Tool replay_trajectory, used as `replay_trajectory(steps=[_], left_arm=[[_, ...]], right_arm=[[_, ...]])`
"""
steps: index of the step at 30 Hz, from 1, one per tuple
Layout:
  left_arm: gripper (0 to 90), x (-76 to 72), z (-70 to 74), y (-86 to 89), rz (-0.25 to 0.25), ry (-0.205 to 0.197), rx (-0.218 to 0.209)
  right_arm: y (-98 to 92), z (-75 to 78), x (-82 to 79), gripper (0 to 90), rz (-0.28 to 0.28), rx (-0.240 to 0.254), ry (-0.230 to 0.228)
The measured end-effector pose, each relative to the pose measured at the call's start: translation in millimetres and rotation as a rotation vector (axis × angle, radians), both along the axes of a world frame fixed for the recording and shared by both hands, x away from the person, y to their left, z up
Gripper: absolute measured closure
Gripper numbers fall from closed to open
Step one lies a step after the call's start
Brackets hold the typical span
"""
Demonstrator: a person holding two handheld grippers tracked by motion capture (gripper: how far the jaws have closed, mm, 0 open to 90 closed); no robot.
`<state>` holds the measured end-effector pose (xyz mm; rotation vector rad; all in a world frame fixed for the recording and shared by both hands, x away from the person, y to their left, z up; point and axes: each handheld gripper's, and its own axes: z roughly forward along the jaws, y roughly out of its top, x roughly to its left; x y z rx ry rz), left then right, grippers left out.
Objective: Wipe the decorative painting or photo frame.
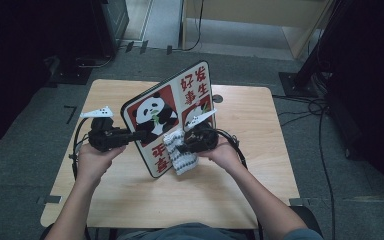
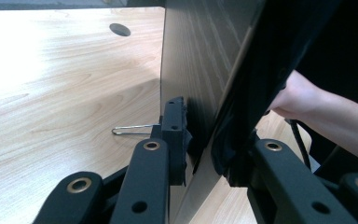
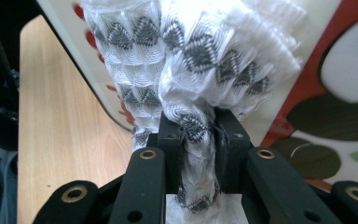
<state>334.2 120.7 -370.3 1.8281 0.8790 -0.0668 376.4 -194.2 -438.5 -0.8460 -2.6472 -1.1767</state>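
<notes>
A board (image 1: 167,107) printed with a panda and red characters stands tilted on edge on the wooden table (image 1: 130,200). My left gripper (image 1: 142,134) is shut on its left edge; in the left gripper view the jaws (image 2: 205,149) clamp the thin board (image 2: 200,56) seen edge-on. A white cloth with a grey zigzag pattern (image 1: 182,157) is pressed against the printed face near the lower right corner. My right gripper (image 1: 180,148) is shut on it. In the right gripper view the cloth (image 3: 191,56) bunches between the pads (image 3: 198,130), in front of the board (image 3: 335,84).
A round cable hole (image 1: 217,98) lies in the tabletop behind the board. A thin wire loop (image 2: 130,129) sticks out beside my left jaw. The person's right hand (image 2: 298,98) is behind the board. Cables (image 1: 305,107) trail over the floor at the right.
</notes>
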Motion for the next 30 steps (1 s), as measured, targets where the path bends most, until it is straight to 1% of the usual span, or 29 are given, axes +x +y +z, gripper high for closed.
replay_trajectory(steps=[5,7,10,13,15,17,23,25,28,30], left_arm=[[72.8,0.0,0.3,1.1,-0.005,-0.003,-0.007],[72.0,-1.0,1.3,2.2,0.002,-0.006,-0.010],[72.0,-2.8,2.2,4.3,0.008,-0.012,-0.001],[72.2,-4.8,2.8,5.6,0.009,-0.012,0.001],[72.3,-6.6,3.3,6.3,0.011,-0.015,0.009],[72.3,-8.5,3.7,7.4,0.013,-0.017,0.014],[73.4,-13.1,4.2,12.6,0.027,-0.022,0.013],[73.8,-14.2,4.3,14.1,0.032,-0.019,0.005],[75.4,-14.8,4.2,15.6,0.034,-0.018,-0.004],[76.0,-14.8,3.5,15.8,0.032,-0.020,-0.012]], right_arm=[[-0.4,14.6,-0.7,76.0,0.001,0.010,-0.013],[-0.1,20.0,0.0,76.0,-0.001,0.020,-0.021],[1.9,27.7,-0.3,76.0,0.005,0.026,-0.027],[5.0,34.4,-0.9,76.0,0.014,0.020,-0.037],[6.9,39.4,-0.6,76.1,0.017,0.018,-0.035],[8.6,45.1,0.3,76.1,0.023,0.018,-0.046],[14.3,65.6,3.2,76.1,0.037,0.038,-0.059],[16.9,73.6,3.7,76.1,0.042,0.051,-0.067],[20.5,87.6,4.0,76.0,0.049,0.065,-0.086],[22.5,96.5,4.4,76.0,0.053,0.084,-0.102]])
